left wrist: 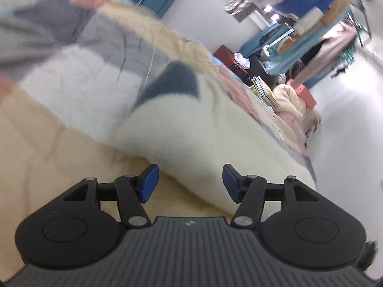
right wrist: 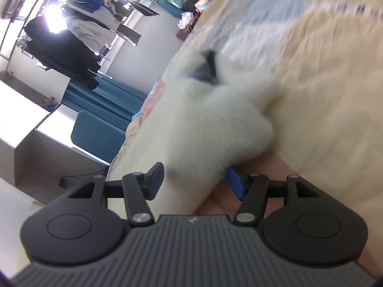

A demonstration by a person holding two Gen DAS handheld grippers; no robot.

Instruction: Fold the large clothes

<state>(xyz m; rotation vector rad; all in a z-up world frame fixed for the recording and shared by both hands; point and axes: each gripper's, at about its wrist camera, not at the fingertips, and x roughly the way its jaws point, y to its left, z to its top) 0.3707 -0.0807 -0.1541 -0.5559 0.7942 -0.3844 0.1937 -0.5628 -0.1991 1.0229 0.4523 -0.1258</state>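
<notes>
A fluffy white fleece garment (left wrist: 182, 129) with a dark blue-grey patch (left wrist: 172, 81) and grey panels lies on a cream bedcover (left wrist: 47, 157). My left gripper (left wrist: 190, 183) is open and empty, with the garment's rounded edge just in front of its blue pads (left wrist: 149, 181). In the right wrist view the same white garment (right wrist: 210, 124) bulges forward between my right gripper's (right wrist: 196, 181) spread fingers. The jaws are open, with fleece against the right blue pad (right wrist: 235, 185). Both views are blurred by motion.
The cream bedcover (right wrist: 323, 83) fills the surface. Piled clothes and boxes (left wrist: 292, 100) sit at the bed's far end. Hanging clothes (right wrist: 67, 45) and teal furniture (right wrist: 100, 129) stand off the bed's side. The white floor (left wrist: 354, 124) lies beyond.
</notes>
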